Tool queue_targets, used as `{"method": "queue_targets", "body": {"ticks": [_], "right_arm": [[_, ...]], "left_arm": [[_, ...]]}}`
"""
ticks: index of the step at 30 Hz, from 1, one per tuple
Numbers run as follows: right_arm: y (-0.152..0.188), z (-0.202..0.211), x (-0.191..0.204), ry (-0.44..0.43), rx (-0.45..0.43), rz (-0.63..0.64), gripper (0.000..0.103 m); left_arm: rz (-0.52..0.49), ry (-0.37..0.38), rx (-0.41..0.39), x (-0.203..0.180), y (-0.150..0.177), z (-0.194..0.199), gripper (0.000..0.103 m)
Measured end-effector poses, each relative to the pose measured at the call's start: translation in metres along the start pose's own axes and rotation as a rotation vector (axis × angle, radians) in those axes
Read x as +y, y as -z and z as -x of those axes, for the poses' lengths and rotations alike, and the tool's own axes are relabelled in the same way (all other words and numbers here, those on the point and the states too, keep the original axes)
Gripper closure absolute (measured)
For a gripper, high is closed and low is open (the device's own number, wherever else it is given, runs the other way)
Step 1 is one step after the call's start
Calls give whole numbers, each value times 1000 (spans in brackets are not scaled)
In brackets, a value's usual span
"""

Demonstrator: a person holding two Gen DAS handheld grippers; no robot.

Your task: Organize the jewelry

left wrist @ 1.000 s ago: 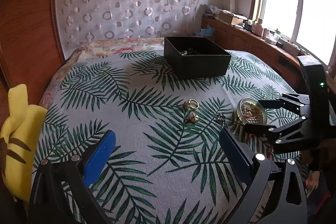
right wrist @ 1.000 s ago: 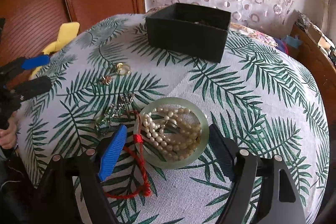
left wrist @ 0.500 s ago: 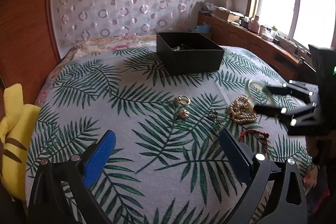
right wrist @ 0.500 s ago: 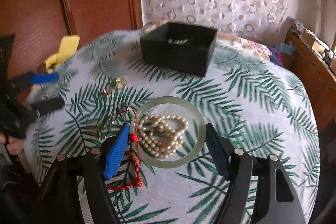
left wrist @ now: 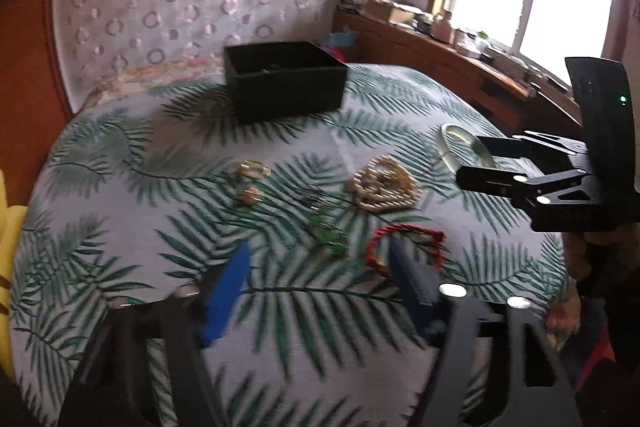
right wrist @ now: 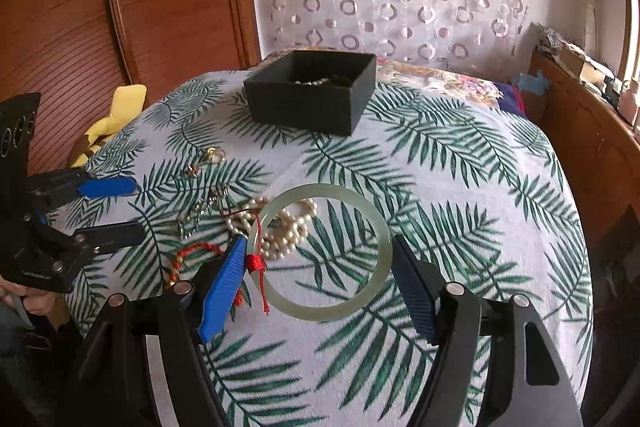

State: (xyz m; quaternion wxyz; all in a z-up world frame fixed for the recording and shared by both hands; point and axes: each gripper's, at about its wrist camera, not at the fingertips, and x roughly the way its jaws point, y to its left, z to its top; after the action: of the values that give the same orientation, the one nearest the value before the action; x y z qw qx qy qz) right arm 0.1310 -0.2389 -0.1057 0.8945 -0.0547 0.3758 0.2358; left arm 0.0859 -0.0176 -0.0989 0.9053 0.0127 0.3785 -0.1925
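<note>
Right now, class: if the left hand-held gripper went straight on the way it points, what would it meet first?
Probably the green-beaded piece lying on the leaf-print bedspread, with the red cord bracelet just beside its line. The left hand-held gripper is open; blur leaves depth unsure.

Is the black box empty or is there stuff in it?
Not empty. The open black box holds a beaded strand against its far inside wall. How much more lies inside cannot be told, because the near wall hides the bottom.
</note>
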Motion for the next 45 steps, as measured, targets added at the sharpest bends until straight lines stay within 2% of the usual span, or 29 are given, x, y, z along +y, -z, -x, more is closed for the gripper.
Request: {"method": "queue_targets", "body": {"ticks": [2, 4, 7, 13, 18, 21, 22, 26, 34, 45], "right_arm": [[3, 1, -4, 0, 0, -13, 29], [6, 2, -7, 0, 0, -25, 29], [10, 3, -11, -4, 0, -35, 29], [12, 3, -10, -14, 0, -36, 29], [12, 2, -7, -19, 1, -32, 29], [11, 1, -5, -20, 2, -27, 29], [10, 1, -5, -21, 1, -24, 29], [6, 0, -3, -20, -1, -15, 29], [-9, -5, 1, -21, -12, 14, 29], [-59, -17, 10, -39, -52, 73, 29]], "left_arm": [[-11, 28, 20, -7, 0, -5, 56], [-19, 54, 36, -14, 1, -8, 70], [-32, 74, 56, -22, 2, -14, 74], [-58, 70, 95, -35, 3, -28, 75], [-92, 35, 95, -43, 6, -30, 75], [-107, -6, 87, -44, 7, -30, 93], [-106, -3, 86, -43, 7, -29, 96], [-87, 8, 78, -37, 4, -29, 97], [-28, -8, 2, -13, -18, -13, 97], [-2, -62, -81, 17, -54, 2, 97]]}}
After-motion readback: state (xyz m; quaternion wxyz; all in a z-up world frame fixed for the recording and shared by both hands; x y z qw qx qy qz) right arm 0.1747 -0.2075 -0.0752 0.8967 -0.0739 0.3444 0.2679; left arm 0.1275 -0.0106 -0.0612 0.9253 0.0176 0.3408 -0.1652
